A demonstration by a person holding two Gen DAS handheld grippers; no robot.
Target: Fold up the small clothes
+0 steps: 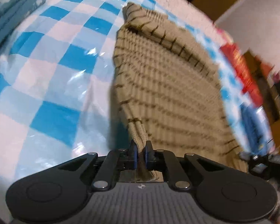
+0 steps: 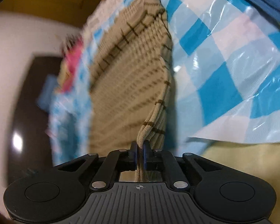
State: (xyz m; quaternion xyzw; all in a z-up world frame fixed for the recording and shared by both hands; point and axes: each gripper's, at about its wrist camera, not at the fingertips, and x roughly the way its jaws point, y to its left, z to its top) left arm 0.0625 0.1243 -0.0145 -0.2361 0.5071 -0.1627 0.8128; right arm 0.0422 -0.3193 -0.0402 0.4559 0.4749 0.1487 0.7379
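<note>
both grippers, left gripper [image 1: 140, 155] and right gripper [image 2: 139, 156], clamped on near corners of beige ribbed garment [image 1: 168, 85] on checked sheet [image 1: 52, 78]; light, floppy knit, so corner grips suit it.

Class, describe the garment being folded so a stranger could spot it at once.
Find the blue-and-white checked plastic sheet. On it lies the beige ribbed knit garment with thin dark stripes, its near edge pinched in the left claw and right claw. It is the only beige knit; the folded cloth nearby is blue.
</note>
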